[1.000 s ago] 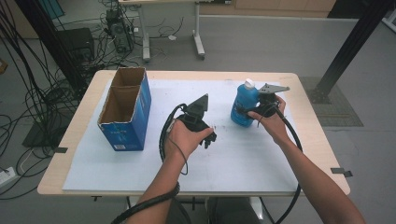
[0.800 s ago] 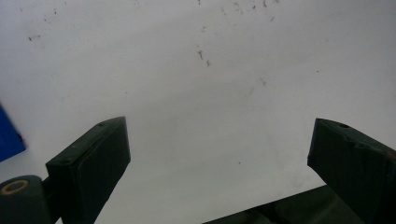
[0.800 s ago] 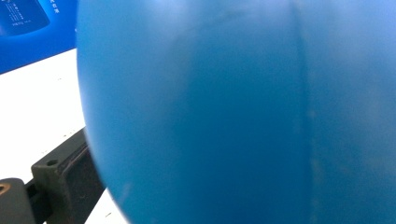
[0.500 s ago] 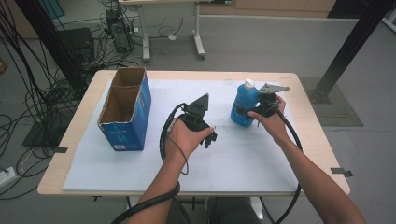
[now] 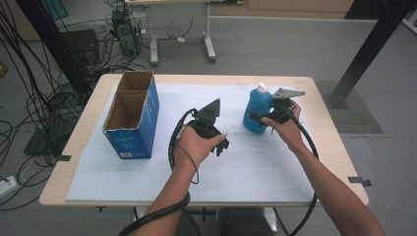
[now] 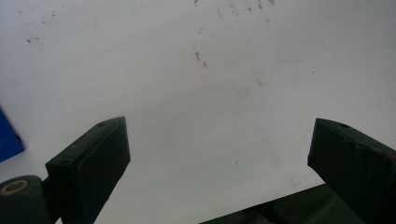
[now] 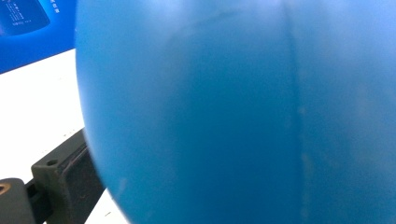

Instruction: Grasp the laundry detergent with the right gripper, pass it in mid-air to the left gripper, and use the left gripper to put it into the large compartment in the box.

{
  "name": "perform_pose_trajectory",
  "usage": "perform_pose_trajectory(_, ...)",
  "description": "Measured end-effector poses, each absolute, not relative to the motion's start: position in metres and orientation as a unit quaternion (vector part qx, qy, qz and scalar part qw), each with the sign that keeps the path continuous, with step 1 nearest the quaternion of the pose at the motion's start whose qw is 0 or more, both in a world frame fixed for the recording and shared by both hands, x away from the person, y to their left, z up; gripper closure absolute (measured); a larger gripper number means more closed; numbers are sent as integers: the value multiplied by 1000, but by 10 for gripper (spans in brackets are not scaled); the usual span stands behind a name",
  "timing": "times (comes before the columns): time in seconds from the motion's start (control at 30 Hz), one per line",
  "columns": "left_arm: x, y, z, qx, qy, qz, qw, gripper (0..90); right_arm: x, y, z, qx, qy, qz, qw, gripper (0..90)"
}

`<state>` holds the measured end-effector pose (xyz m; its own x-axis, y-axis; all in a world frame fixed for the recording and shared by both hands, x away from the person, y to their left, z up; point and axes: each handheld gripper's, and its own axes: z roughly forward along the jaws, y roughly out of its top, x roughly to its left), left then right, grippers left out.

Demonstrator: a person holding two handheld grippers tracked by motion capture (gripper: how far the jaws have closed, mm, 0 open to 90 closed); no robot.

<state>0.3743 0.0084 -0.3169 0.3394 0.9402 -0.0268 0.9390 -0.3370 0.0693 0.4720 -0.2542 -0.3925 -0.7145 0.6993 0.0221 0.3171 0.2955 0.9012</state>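
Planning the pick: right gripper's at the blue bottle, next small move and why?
Probably close the right gripper on the blue bottle. The bottle stands upright on the table, its body sits between the jaws up close, and I cannot tell that they are clamped. The left gripper is open.

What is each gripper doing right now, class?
Left gripper: open, holding nothing.
Right gripper: against the blue bottle; cannot be told whether it grips.
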Motion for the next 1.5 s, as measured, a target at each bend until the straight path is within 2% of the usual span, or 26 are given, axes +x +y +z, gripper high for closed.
perform_pose_trajectory(1.5, 376, 7, -314, 819, 572, 11, 43, 61, 471, -258, -391, 324, 781, 498, 194, 14)
